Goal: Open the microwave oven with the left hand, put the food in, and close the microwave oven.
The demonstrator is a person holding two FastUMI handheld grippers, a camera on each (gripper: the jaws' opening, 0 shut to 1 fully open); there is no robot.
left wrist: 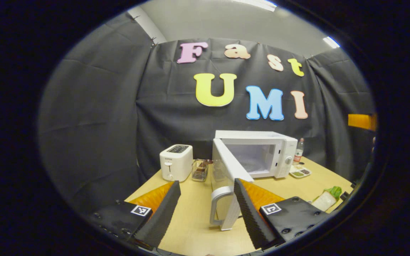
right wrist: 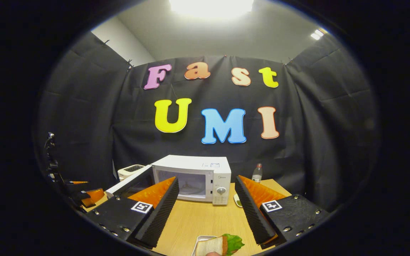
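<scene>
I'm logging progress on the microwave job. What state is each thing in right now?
Microwave door: swung open, handle toward the left claw.
Microwave cavity: empty, turntable bare.
Sandwich: on its plate on the table, not yet picked up.
Left claw: open, holding nothing.
Right claw: open, above the sandwich.
Toaster: slots empty.
Bottle: upright, capped.

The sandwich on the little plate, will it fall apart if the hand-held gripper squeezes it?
Probably it squashes easily: the sandwich looks like soft bread. The lettuce sticking out one side may slip free, since nothing seems to bind the layers. It likely weighs little, and its small plate might slide on the smooth table.
</scene>
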